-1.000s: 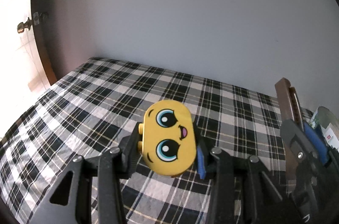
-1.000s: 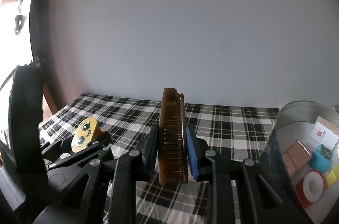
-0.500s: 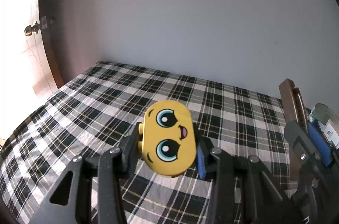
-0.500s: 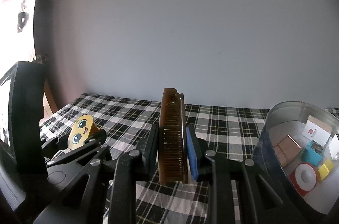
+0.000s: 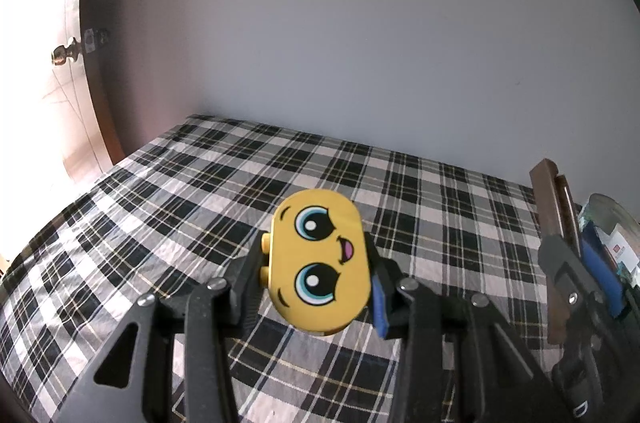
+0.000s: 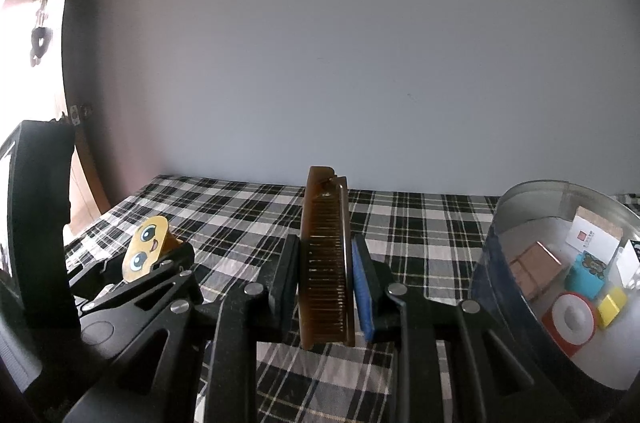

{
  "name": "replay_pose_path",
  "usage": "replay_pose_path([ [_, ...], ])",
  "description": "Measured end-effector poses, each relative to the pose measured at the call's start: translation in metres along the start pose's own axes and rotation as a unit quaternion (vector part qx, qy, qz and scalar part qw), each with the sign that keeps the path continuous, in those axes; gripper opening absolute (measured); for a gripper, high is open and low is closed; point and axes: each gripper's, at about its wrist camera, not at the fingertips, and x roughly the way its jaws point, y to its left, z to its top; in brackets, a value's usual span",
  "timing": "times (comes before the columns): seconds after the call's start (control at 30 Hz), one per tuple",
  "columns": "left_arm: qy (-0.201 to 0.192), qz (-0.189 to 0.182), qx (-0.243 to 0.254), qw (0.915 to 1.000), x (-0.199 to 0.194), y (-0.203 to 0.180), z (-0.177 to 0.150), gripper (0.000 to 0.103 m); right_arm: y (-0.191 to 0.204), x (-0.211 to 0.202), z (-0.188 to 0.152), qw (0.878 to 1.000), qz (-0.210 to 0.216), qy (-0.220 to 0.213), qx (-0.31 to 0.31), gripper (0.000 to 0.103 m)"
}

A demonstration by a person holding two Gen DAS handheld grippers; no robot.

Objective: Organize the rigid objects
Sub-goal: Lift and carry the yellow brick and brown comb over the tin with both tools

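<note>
Nothing shifts between my claws since a second ago; only the left view swings slightly toward the doorway. My left claw [image 5: 316,279] clamps the yellow face toy [image 5: 318,265] above the checked table [image 5: 160,215]. My right claw [image 6: 326,275] grips the brown comb [image 6: 326,255] upright, beside the round tin [image 6: 532,191] of small items.

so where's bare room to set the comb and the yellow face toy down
The checked cloth lies bare from the wall to both grippers. It is crowded at the right: the metal bin already holds a tape roll, boxes and blocks.
</note>
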Motion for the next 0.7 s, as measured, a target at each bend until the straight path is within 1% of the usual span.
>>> replay_pose_path([
  [0.53, -0.008, -0.010, -0.002, 0.9999, -0.018, -0.006, -0.010, 0.042, -0.006, -0.023, -0.010, 1.000, -0.003, -0.001, 0.001, 0.028],
  [0.7, -0.009, -0.018, 0.002, 0.9998, -0.024, -0.013, -0.013, 0.042, -0.007, -0.034, -0.015, 1.000, -0.012, -0.008, -0.007, 0.028],
])
